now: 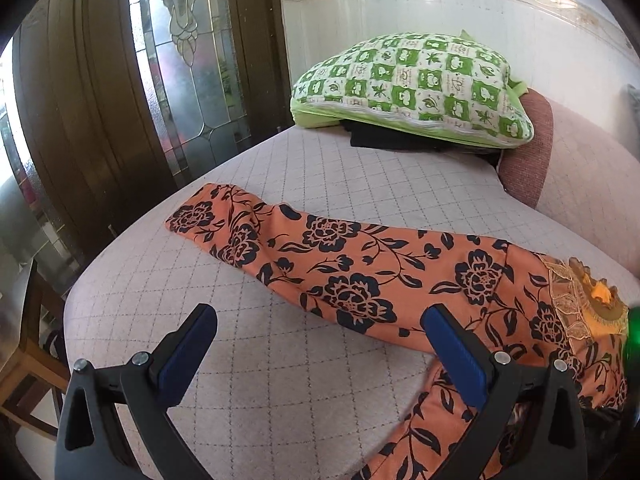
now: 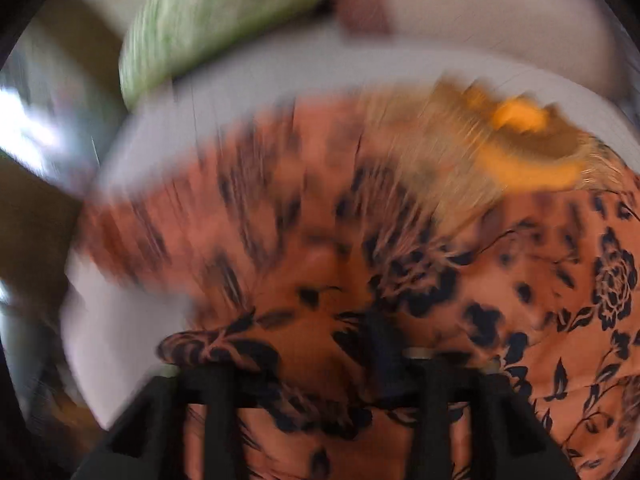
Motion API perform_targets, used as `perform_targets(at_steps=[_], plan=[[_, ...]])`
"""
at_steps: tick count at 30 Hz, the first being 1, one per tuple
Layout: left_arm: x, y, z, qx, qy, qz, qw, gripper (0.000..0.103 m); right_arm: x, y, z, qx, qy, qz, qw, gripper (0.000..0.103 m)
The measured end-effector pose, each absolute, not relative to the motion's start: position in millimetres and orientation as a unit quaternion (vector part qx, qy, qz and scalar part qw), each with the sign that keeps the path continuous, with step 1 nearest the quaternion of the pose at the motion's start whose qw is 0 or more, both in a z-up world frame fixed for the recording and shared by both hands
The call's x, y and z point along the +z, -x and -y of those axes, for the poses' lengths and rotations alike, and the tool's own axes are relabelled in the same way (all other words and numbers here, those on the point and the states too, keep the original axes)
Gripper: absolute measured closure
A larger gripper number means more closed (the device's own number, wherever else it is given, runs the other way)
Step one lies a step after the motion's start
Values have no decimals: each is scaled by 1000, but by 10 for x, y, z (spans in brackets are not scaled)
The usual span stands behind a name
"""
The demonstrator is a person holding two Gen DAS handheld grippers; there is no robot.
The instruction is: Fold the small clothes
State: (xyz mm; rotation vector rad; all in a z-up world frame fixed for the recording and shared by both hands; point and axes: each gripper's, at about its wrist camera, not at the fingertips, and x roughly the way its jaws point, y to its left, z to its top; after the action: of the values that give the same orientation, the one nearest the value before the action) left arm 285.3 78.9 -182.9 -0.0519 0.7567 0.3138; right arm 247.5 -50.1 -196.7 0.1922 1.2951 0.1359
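Note:
An orange garment with a black flower print [image 1: 352,264] lies on the quilted sofa seat [image 1: 280,380]. One sleeve is stretched out to the left, and the lace collar [image 1: 576,296] is at the right. My left gripper [image 1: 320,314] hovers over the sleeve's near edge, open, with nothing between its blue pads [image 1: 456,360]. The right wrist view is blurred. There my right gripper [image 2: 304,352] points steeply down at the garment [image 2: 400,280] below the collar [image 2: 512,136]. Its jaws stand apart, and a fold of cloth lies over them and hides the fingertips.
A green and white checked pillow [image 1: 412,84] rests on dark folded cloth at the back of the seat, beside a pink armrest [image 1: 528,152]. A wooden door with leaded glass [image 1: 188,60] stands to the left, and a wooden chair [image 1: 32,360] is beyond the seat's left edge.

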Motion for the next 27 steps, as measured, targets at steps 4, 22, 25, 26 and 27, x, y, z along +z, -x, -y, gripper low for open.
perform_targets(at_steps=[4,22,25,26,27], plan=[[-1831,-2865,-774,148,32,-368,917,0,-1762,-2242,437,112,-49,-581,804,43],[-2323,-3364,-281,-74,86,-483,868,52,-1620,-1105,2483,16,-220,-449,866,43],[-2410,-3488,-261,-91,101,-506,852,52,-1763,-1210,2610,13,-258,-467,846,43],[-2426,-3539,-256,-97,106,-511,848,52,-1771,-1233,2620,18,-262,-468,844,43],[-2436,-3551,-245,-98,105,-514,846,52,-1794,-1259,2623,17,-260,-472,842,43]])
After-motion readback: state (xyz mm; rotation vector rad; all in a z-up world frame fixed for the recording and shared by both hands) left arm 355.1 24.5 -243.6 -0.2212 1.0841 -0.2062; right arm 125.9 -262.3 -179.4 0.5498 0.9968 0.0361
